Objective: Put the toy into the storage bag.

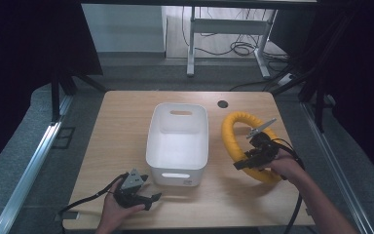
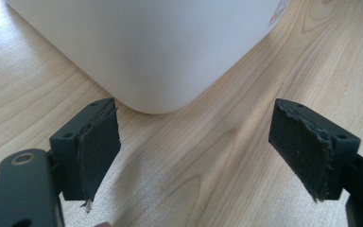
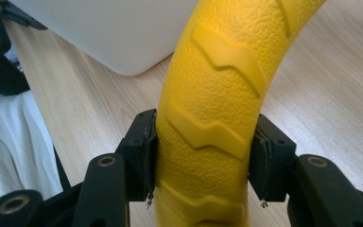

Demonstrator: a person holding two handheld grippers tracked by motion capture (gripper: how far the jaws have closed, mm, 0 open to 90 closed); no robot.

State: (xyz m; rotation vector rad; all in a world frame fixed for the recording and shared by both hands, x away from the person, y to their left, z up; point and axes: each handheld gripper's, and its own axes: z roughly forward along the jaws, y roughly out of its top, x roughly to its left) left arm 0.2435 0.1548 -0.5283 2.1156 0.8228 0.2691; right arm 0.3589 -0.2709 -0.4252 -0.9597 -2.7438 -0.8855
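Ring grip, right of centre in the high view.
We judge the yellow ring (image 3: 212,109) light, stiff and grippy; our right gripper (image 3: 203,156) clamps its tube beside the white bin (image 1: 177,141), while our left gripper (image 2: 196,151) has jaws apart.

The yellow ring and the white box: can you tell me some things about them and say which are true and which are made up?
1. The right tool is clamped on the yellow ring. True.
2. The yellow ring lies inside the white box. False: it is beside the box, over the wooden table.
3. The left tool is open and holds nothing. True.
4. The white box is full of toys. False: it is empty.
5. The ring is smooth all over. False: it has raised zigzag ridges.
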